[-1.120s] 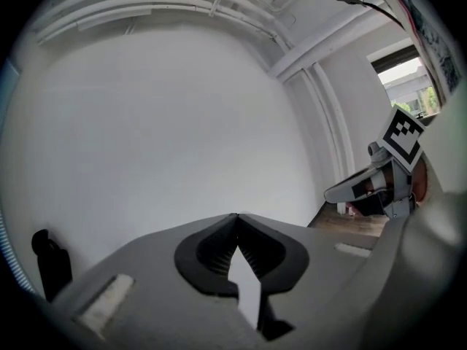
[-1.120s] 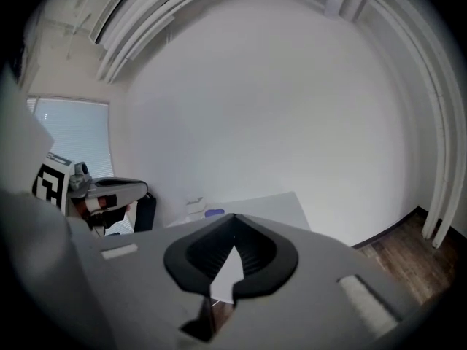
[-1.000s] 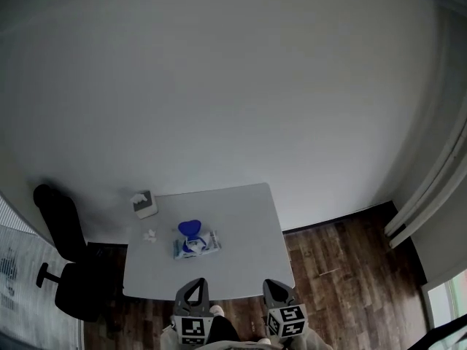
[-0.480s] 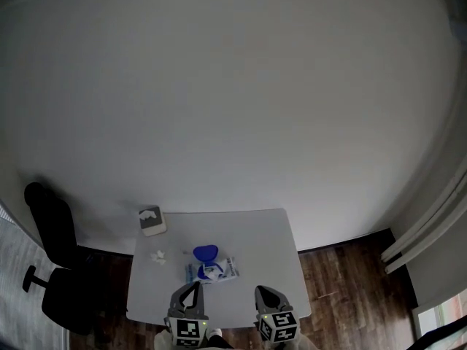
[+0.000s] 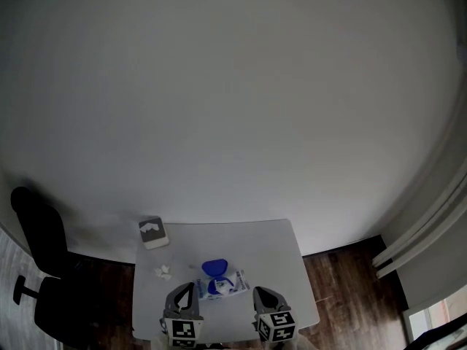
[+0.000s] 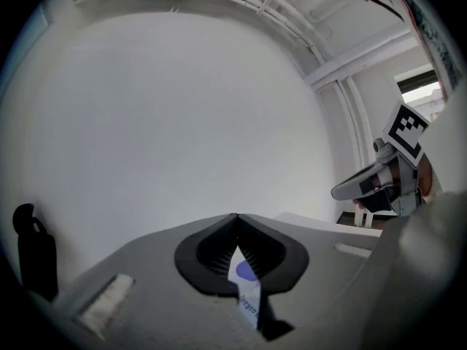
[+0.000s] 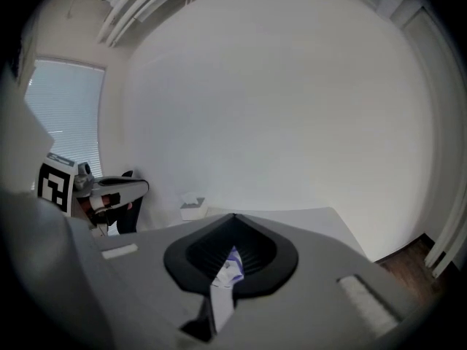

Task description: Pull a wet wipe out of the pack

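Note:
The wet wipe pack [image 5: 220, 285] lies on the white table [image 5: 263, 254], its blue lid [image 5: 214, 267] flipped open toward the far side. In the left gripper view, the pack [image 6: 246, 278] shows through the slit below the jaws. My left gripper [image 5: 190, 286] hovers over the table's near edge, just left of the pack, shut and empty. On the pack's right, about level with it, my right gripper [image 5: 257, 291] is also shut with nothing held. In the gripper views, the left gripper's [image 6: 235, 216] and the right gripper's [image 7: 233, 215] tips meet.
A grey tissue box [image 5: 152, 232] stands at the table's far left corner. A small crumpled white wipe [image 5: 162, 272] lies left of the pack. A black office chair [image 5: 38, 268] stands left of the table. Wooden floor [image 5: 343, 283] shows on the right.
Both grippers have travelled forward from in front of the table to its near edge, either side of the pack. Their jaws have stayed shut.

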Action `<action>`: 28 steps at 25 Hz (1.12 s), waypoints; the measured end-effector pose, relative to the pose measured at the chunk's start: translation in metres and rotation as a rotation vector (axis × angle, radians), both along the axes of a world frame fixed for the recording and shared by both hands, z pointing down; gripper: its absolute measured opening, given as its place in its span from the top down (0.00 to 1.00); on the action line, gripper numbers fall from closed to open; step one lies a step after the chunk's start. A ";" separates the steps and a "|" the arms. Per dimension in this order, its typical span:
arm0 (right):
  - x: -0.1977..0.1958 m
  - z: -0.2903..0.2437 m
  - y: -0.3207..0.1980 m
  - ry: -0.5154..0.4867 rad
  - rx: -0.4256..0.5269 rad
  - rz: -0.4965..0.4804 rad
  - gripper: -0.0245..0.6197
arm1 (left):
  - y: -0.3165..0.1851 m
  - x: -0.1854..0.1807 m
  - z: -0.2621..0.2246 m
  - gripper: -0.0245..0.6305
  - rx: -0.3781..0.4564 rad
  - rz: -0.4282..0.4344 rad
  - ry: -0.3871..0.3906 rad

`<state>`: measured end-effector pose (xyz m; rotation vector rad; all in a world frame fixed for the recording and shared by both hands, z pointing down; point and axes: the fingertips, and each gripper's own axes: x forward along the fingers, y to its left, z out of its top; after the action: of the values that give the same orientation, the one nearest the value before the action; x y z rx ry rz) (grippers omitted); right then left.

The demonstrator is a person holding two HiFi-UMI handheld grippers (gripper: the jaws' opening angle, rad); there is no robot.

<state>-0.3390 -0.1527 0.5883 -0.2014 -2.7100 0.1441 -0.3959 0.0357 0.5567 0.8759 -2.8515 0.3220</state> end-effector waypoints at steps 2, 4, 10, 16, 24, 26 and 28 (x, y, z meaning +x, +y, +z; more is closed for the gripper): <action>-0.006 0.002 0.006 0.010 0.006 0.007 0.95 | 0.005 -0.006 0.002 0.96 0.008 0.010 0.009; -0.013 0.003 0.014 0.019 0.013 0.006 0.95 | 0.010 -0.013 0.005 0.96 0.009 0.021 0.014; -0.024 0.004 0.020 0.029 0.032 0.006 0.95 | 0.015 -0.030 0.008 0.96 0.012 0.025 0.023; -0.033 0.008 0.017 0.044 0.017 0.013 0.95 | 0.007 -0.037 0.009 0.96 0.010 0.042 0.035; -0.067 0.004 0.010 0.019 0.015 -0.039 0.95 | 0.003 -0.055 0.008 0.96 -0.006 -0.001 0.039; -0.073 0.003 0.007 0.012 0.007 -0.050 0.95 | -0.002 -0.058 0.005 0.96 -0.016 -0.007 0.035; -0.079 0.002 0.003 0.007 0.001 -0.061 0.95 | -0.007 -0.060 0.003 0.96 -0.024 -0.015 0.031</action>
<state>-0.4176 -0.1501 0.5899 -0.2820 -2.6938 0.1259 -0.4555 0.0291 0.5602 0.8473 -2.8183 0.3375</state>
